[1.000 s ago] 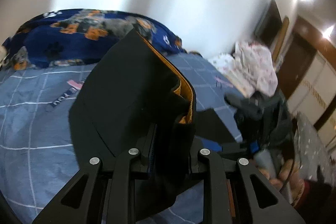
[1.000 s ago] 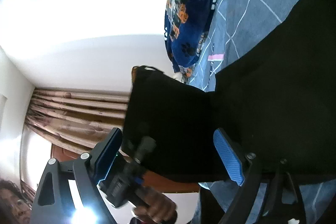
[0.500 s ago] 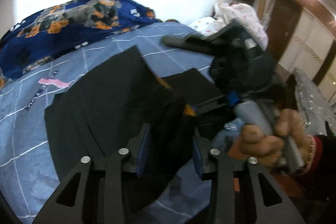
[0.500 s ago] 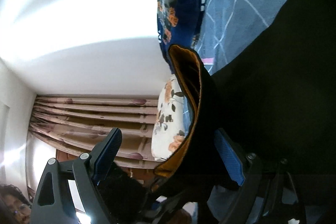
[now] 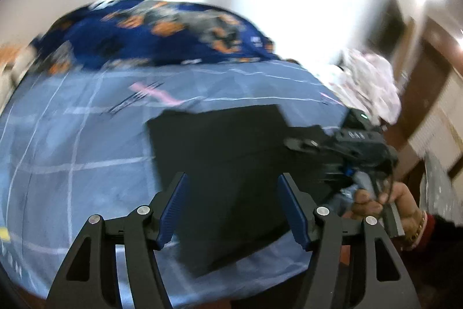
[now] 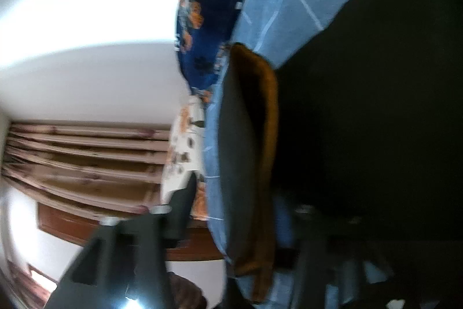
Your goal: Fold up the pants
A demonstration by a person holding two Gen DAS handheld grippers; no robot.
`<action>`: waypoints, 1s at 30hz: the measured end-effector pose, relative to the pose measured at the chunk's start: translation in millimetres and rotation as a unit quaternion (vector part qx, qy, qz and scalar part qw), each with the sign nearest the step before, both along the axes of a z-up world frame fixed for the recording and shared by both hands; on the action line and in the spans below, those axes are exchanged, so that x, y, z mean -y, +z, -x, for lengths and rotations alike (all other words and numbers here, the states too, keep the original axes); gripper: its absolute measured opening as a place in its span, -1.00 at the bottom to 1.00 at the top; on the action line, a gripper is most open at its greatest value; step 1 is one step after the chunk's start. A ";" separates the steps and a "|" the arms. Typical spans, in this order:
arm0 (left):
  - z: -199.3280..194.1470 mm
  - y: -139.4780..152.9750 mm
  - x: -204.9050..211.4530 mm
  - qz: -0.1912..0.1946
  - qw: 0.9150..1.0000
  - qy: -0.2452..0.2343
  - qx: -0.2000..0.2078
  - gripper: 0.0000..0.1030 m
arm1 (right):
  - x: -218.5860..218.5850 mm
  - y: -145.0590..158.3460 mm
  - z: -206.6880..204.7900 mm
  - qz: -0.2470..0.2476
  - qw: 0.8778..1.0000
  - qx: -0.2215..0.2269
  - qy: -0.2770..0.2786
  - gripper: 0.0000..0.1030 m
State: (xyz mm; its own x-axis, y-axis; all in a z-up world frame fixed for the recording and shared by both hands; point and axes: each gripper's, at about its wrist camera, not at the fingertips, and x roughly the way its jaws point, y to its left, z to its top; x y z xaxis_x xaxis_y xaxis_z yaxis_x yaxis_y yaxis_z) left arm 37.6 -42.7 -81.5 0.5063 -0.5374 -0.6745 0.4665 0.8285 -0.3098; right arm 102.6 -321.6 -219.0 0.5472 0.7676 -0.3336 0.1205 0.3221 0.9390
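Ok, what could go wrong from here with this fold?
The left gripper's jaws have just been opening, nothing between them, so the pants depend on the right gripper. Its jaws have just been closing around the orange-lined waistband, but blur hides the grip; it may slip. The pants' near corner lies close to the bed sheet edge; a tug could drag them off.

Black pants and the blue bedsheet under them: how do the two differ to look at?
The pants are plain black with an orange lining; the bedsheet is light blue with white grid lines. The pants lie folded in a compact block; the bedsheet spreads wide beneath. Both are cloth.
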 end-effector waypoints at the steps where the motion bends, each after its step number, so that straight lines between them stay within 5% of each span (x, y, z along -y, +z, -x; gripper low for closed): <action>1: -2.1 -4.7 -8.9 0.002 1.000 0.015 -0.008 0.26 | 0.6 -2.4 0.4 0.006 1.000 -0.007 -0.002 -0.61; 11: -7.9 -27.3 -51.0 0.030 0.995 0.081 -0.055 0.26 | 25.0 24.4 14.4 0.034 0.999 0.017 -0.033 -0.74; 17: -7.2 -27.9 -36.8 0.017 0.996 0.061 -0.056 0.26 | 74.4 43.0 40.4 0.043 0.995 0.031 -0.084 -0.74; 30: -11.4 -30.0 -0.7 -0.016 0.998 0.013 -0.054 0.28 | 142.6 14.1 78.3 0.021 0.985 0.004 -0.169 -0.74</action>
